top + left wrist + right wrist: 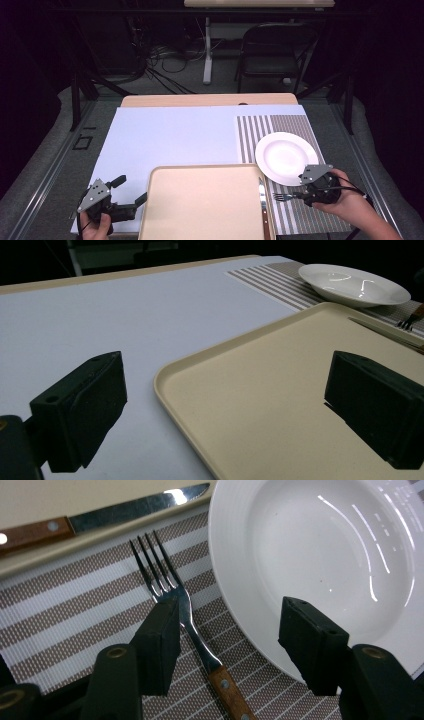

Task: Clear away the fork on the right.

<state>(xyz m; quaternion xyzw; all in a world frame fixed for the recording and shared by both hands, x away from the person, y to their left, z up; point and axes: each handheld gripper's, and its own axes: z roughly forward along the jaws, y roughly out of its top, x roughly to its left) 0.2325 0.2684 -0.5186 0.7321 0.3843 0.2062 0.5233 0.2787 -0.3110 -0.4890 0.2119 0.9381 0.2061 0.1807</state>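
Right hand-held gripper [227, 645] parted astride wooden-handled fork [187, 617], left hand-held gripper [225, 410] released over tray [240, 390], no legible writing

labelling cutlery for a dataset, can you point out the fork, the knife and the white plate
fork [167, 587], right gripper view, on the neck just below the tines
knife [131, 507], right gripper view, on the steel blade
white plate [285, 156], high view, on the middle of its well

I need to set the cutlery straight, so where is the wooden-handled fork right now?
The wooden-handled steel fork lies on the striped placemat, between the beige tray and the white plate, between the right gripper's open jaws.
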